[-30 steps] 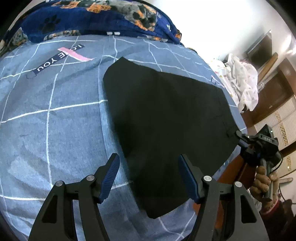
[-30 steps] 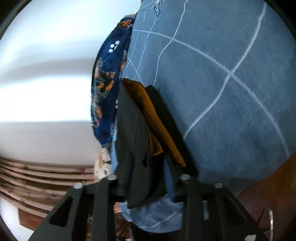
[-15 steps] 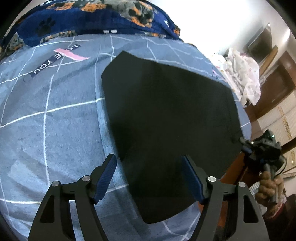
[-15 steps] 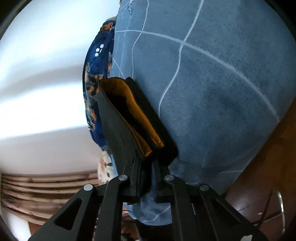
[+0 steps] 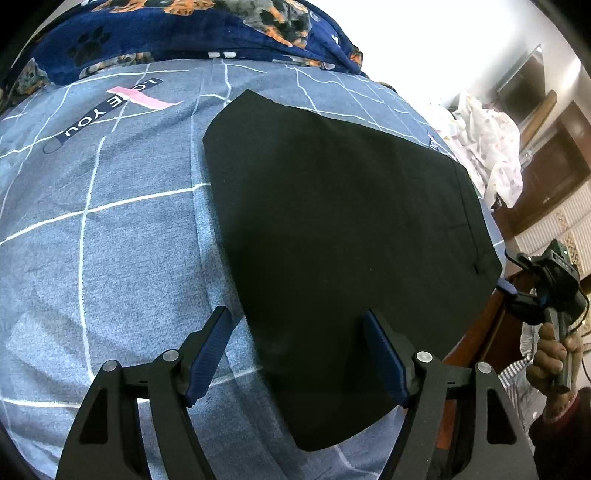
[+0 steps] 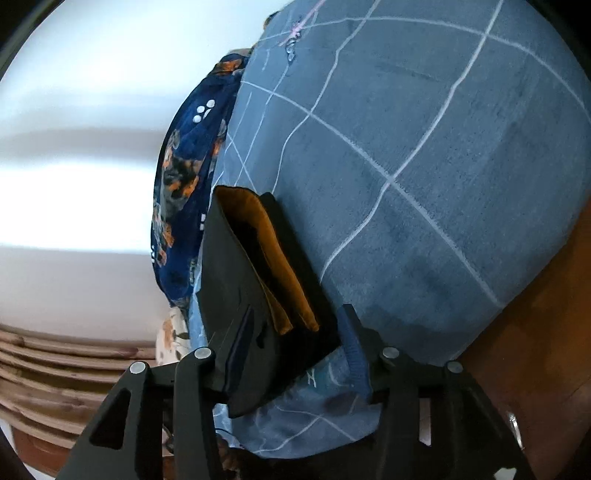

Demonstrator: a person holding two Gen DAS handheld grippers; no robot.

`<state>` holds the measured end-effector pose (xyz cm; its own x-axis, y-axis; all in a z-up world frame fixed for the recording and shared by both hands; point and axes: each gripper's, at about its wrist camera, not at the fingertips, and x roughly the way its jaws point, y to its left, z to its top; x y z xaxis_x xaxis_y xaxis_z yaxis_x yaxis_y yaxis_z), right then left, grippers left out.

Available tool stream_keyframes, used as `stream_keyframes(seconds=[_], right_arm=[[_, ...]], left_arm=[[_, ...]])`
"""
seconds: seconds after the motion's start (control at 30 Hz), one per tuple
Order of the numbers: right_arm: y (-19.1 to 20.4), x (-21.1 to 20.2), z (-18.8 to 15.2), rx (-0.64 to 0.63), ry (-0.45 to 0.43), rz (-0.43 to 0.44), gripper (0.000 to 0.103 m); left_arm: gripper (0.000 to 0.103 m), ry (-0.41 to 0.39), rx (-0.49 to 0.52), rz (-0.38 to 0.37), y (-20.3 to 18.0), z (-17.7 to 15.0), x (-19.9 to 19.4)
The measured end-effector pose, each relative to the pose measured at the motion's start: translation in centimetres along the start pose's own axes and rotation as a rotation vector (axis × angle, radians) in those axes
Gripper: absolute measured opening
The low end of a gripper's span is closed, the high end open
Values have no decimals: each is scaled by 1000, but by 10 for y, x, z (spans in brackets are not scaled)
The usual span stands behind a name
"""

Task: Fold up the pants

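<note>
Pants (image 5: 332,236) lie folded flat on the bed (image 5: 110,240), a black slab with straight edges and blunt corners, surface smooth and free of visible wrinkles. A stitched seam runs along the side nearest the bed's right-hand edge in the left wrist view. The near corner of the pants reaches between the left gripper's fingers. From the right wrist view the pants (image 6: 236,280) appear edge-on: stacked black layers with an orange-brown lining (image 6: 280,266) exposed inside the open end, the layers parted slightly there.

Bed cover is blue-grey with a white grid of lines and a printed strip reading "YOU" (image 5: 99,118). A dark blue blanket (image 5: 177,33) with paw and dog prints lies bunched along the far side of the bed, well apart from the pants. A white patterned cloth (image 5: 487,147) hangs beyond the bed's right side.

Left gripper (image 5: 295,350) hovers above the near edge of the pants, jaws wide apart, pads clear of the fabric.

Right gripper (image 6: 295,343) sits at the corner of the pants at the bed's edge; its jaws are opening, with the black corner between them, and the pads no longer press on it. In the left wrist view the right gripper (image 5: 513,291) appears just off the pants' corner, held by a hand (image 5: 554,354).
</note>
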<state>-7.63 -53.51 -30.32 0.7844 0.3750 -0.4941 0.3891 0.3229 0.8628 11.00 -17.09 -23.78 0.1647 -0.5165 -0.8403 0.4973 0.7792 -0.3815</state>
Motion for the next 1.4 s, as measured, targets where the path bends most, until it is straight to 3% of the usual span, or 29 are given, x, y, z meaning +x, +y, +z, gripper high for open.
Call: stream_keyframes(seconds=[0.13, 0.17, 0.2, 0.47, 0.93, 1.4], right_arm=[[7, 14, 3, -44, 26, 8, 42], [8, 19, 4, -53, 41, -3, 29], [6, 24, 2, -59, 59, -21, 24], [7, 25, -3, -124, 69, -56, 22], [19, 28, -3, -181, 58, -107, 28], [36, 51, 15, -282, 66, -189, 49]], left_arm=[[74, -16, 5, 8, 0, -3, -3], [74, -21, 7, 18, 0, -3, -4], [74, -26, 13, 31, -1, -3, -5], [75, -59, 44, 104, -1, 3, -8], [83, -76, 130, 211, -9, 12, -3], [90, -59, 179, 260, -15, 16, 4]])
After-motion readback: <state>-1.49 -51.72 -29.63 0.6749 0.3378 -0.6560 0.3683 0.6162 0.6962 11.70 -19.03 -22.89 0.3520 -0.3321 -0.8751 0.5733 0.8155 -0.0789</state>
